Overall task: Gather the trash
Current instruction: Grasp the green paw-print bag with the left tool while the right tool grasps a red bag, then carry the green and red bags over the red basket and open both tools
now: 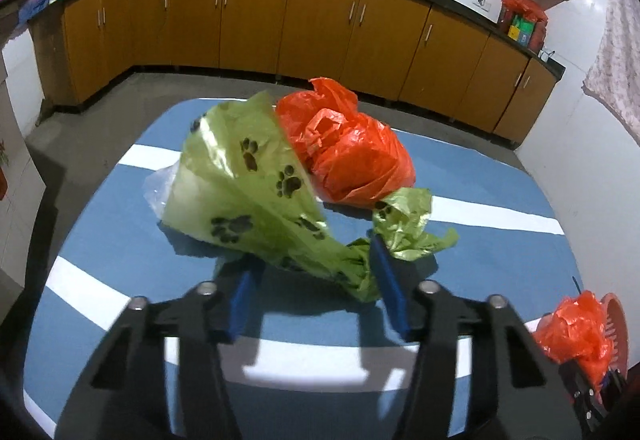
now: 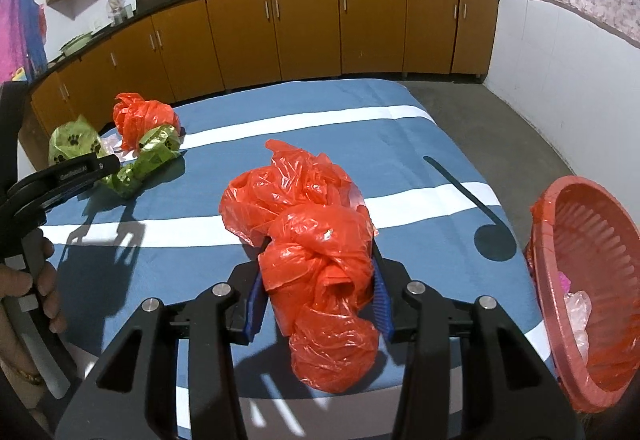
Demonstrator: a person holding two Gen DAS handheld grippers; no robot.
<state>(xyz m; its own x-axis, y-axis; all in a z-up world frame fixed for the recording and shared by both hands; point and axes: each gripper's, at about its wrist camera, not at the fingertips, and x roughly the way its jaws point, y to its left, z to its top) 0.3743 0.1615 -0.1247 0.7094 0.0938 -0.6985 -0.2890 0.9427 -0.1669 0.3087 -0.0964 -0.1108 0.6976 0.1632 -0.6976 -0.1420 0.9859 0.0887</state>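
Right gripper (image 2: 316, 296) clenched on red bag (image 2: 316, 260), long axis along fingers, above striped table (image 2: 400, 143). Left gripper (image 1: 316, 280) released, astride green paw-print bag (image 1: 256, 195) neck; tail points toward camera. Red basket (image 2: 560, 280) right.

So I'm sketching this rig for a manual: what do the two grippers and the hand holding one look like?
Both the left gripper and right gripper are matte black, with angular arms having triangular cut-outs, silver round bolts, and blue ribbed pads on the fingers. From the right wrist view, the left one has a curved black body with small embossed lettering and a grey handle. The hand is bare, a gold bangle at the wrist.
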